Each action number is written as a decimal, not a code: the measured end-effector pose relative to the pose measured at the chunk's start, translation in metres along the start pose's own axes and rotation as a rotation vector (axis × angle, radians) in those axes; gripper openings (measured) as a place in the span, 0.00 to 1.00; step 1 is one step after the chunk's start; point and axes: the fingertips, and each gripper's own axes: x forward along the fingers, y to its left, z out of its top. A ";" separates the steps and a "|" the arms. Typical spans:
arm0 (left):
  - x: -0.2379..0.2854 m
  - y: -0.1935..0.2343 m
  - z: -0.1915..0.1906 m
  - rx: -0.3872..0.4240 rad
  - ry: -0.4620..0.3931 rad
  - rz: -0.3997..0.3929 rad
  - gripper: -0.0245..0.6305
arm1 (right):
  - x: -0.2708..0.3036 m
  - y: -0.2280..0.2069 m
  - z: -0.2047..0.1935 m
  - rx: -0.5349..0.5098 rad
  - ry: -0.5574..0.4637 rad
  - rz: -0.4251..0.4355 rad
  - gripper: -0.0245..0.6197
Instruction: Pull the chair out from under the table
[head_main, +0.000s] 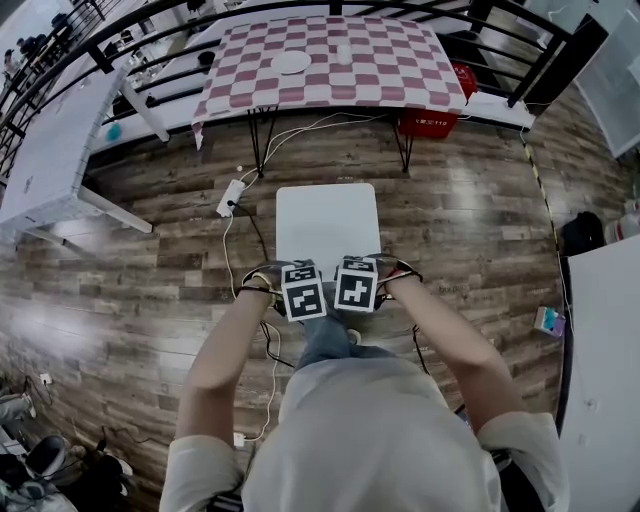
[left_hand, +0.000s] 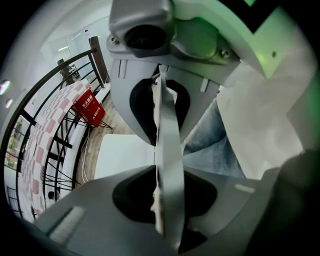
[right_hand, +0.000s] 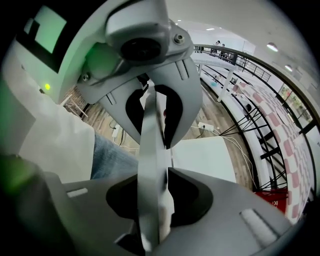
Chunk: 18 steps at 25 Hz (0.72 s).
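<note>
The white chair (head_main: 328, 228) stands on the wood floor, a gap away from the table with the red-and-white checked cloth (head_main: 400, 70). Its seat also shows in the left gripper view (left_hand: 125, 155) and the right gripper view (right_hand: 205, 157). Both grippers sit side by side on the top edge of the backrest, nearest to me. The left gripper (head_main: 303, 287) (left_hand: 165, 150) is shut on the thin backrest (left_hand: 169, 125), which runs edge-on between its jaws. The right gripper (head_main: 357, 282) (right_hand: 156, 150) clamps the same backrest (right_hand: 151, 125). The person's jeans show behind the backrest.
A plate (head_main: 291, 62) and a cup (head_main: 345, 53) rest on the checked table. A red crate (head_main: 430, 122) sits under it. A power strip (head_main: 231, 197) with cables lies left of the chair. A white table (head_main: 50, 150) stands left, a black railing (head_main: 150, 75) behind, another white surface (head_main: 605, 330) right.
</note>
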 end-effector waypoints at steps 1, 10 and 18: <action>-0.002 0.001 0.000 0.000 0.000 0.004 0.17 | -0.002 0.000 0.000 -0.005 0.001 -0.004 0.19; -0.019 -0.002 -0.001 0.002 -0.003 0.040 0.19 | -0.018 0.004 -0.002 -0.024 -0.002 -0.027 0.19; -0.035 0.001 0.002 0.003 -0.007 0.077 0.19 | -0.033 0.002 -0.004 -0.048 -0.002 -0.060 0.19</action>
